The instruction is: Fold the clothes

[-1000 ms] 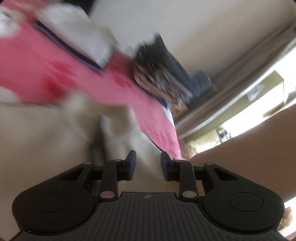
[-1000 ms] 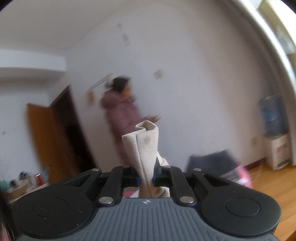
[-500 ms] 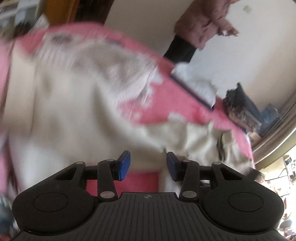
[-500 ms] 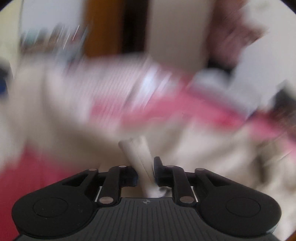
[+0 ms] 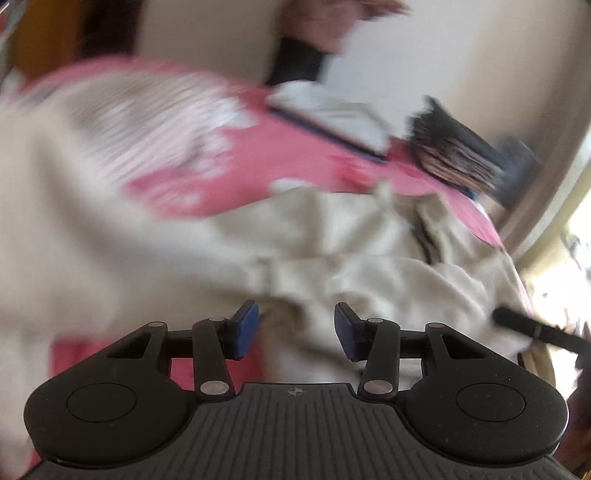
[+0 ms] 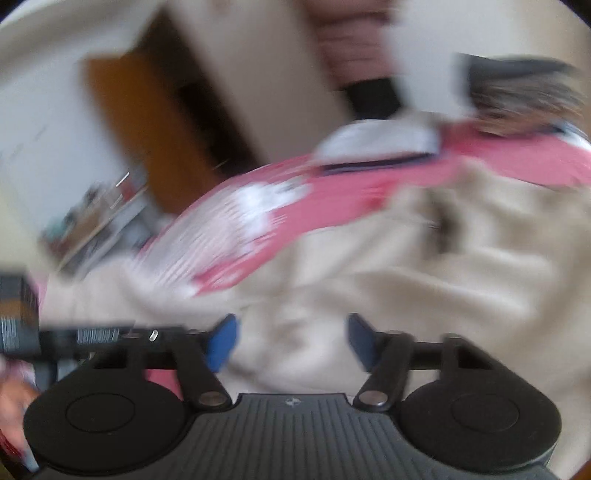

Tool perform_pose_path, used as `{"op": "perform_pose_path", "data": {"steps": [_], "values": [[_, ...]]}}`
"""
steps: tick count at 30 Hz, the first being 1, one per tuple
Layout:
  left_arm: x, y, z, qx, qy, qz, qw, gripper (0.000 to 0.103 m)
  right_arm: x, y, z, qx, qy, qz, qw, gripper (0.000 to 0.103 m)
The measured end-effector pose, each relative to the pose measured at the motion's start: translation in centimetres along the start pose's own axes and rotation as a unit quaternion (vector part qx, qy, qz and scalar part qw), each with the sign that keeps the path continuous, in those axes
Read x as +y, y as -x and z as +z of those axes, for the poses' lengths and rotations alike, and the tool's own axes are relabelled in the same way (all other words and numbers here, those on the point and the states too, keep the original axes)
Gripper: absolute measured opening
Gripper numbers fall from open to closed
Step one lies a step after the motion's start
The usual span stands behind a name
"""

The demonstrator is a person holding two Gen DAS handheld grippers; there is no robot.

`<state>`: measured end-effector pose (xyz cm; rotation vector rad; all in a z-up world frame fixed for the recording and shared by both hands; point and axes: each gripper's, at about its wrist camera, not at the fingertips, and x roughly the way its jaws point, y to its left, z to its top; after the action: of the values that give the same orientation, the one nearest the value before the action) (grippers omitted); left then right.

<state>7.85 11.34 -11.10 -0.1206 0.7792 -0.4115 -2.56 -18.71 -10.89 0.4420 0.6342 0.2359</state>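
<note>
Both views are smeared by motion. A beige garment (image 5: pixel 369 258) lies crumpled across a pink bedspread (image 5: pixel 288 162), filling the near half of the bed from its left edge to its right edge.

At the far left of the bed, a pink-and-white striped print (image 5: pixel 147 136) on the bedspread shows above the cloth. Toward the far right corner sits a folded white item (image 5: pixel 332 110) on a dark-edged layer, and further right a dark pile with brownish stripes (image 5: pixel 458 155). A person in a dusty-pink coat (image 5: pixel 325 22) stands beyond the far edge.

The left gripper (image 5: pixel 295 328) has its blue pads (image 5: pixel 245 326) apart over the beige fabric, with nothing pinched between them. Low at the right of its view a black bar (image 5: pixel 535 328) crosses the garment's edge.

The right gripper (image 6: pixel 291 341) is opening, its pads (image 6: pixel 221 343) wide apart; beige cloth lies beneath the gap, unclamped. An orange-brown door (image 6: pixel 147 129) shows behind the bed's left side.
</note>
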Motion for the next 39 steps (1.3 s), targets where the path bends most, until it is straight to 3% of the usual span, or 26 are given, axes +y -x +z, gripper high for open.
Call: {"op": "perform_pose_path", "data": {"steps": [1, 4, 7, 9, 11, 14, 17, 18, 20, 23, 25, 27, 28, 31, 36, 39], "values": [[-1.4, -0.8, 0.1, -0.002, -0.020, -0.007, 0.9998, 0.045, -1.6, 0.9, 0.6, -0.011, -0.011, -0.027, 1.000, 0.048], [-5.0, -4.4, 0.2, 0.013, -0.044, -0.022, 0.9987, 0.045, -4.7, 3.9, 2.0, -0.047, 0.006, -0.121, 0.992, 0.041], [-7.1, -7.3, -0.1, 0.029, -0.062, -0.023, 0.9974, 0.045, -6.2, 6.5, 2.2, -0.072, 0.077, -0.232, 0.967, 0.040], [-8.6, -8.5, -0.5, 0.029, -0.091, -0.015, 0.9953, 0.045, -7.2, 6.9, 1.2, -0.052, 0.126, -0.278, 0.951, 0.043], [-9.7, -9.2, -1.0, 0.027, -0.115, -0.009, 0.9930, 0.045, -8.1, 6.8, -0.1, -0.011, 0.178, -0.319, 0.931, 0.053], [-10.7, -10.1, -1.8, 0.032, -0.140, 0.007, 0.9896, 0.045, -9.1, 5.7, -2.1, 0.042, 0.224, -0.320, 0.920, 0.053], [-10.9, -10.5, -2.7, 0.044, -0.143, 0.020, 0.9885, 0.045, -10.1, 3.7, -3.1, 0.058, 0.260, -0.328, 0.906, 0.049], [-10.8, -10.3, -2.9, 0.043, -0.141, 0.022, 0.9888, 0.045, -10.7, 3.2, -3.2, 0.062, 0.259, -0.336, 0.904, 0.043], [-10.7, -10.1, -3.1, 0.041, -0.136, 0.024, 0.9895, 0.045, -12.0, 2.1, -3.5, 0.070, 0.256, -0.350, 0.898, 0.014], [-10.4, -9.8, -3.2, 0.040, -0.130, 0.021, 0.9905, 0.045, -14.9, 3.2, -3.6, 0.074, 0.177, -0.340, 0.921, 0.015], [-10.3, -9.7, -3.2, 0.042, -0.130, 0.019, 0.9904, 0.045, -15.0, 4.0, -3.4, 0.080, 0.178, -0.326, 0.925, 0.016], [-10.3, -9.5, -3.1, 0.045, -0.132, 0.019, 0.9900, 0.045, -14.9, 4.9, -3.0, 0.090, 0.185, -0.307, 0.929, 0.026], [-10.3, -9.3, -3.0, 0.047, -0.133, 0.019, 0.9898, 0.045, -14.8, 6.0, -2.6, 0.093, 0.186, -0.296, 0.932, 0.042], [-10.9, -8.5, -2.0, 0.035, -0.136, 0.007, 0.9901, 0.045, -15.1, 9.0, -0.3, 0.073, 0.167, -0.254, 0.950, 0.046], [-14.2, -9.5, 2.1, 0.020, -0.150, -0.077, 0.9856, 0.045, -18.6, 9.9, 7.2, 0.021, 0.027, -0.194, 0.980, 0.046], [-17.6, -12.6, 4.5, 0.035, -0.181, -0.152, 0.9710, 0.047, -20.4, 6.1, 12.0, 0.033, -0.005, -0.175, 0.984, 0.046]]}}
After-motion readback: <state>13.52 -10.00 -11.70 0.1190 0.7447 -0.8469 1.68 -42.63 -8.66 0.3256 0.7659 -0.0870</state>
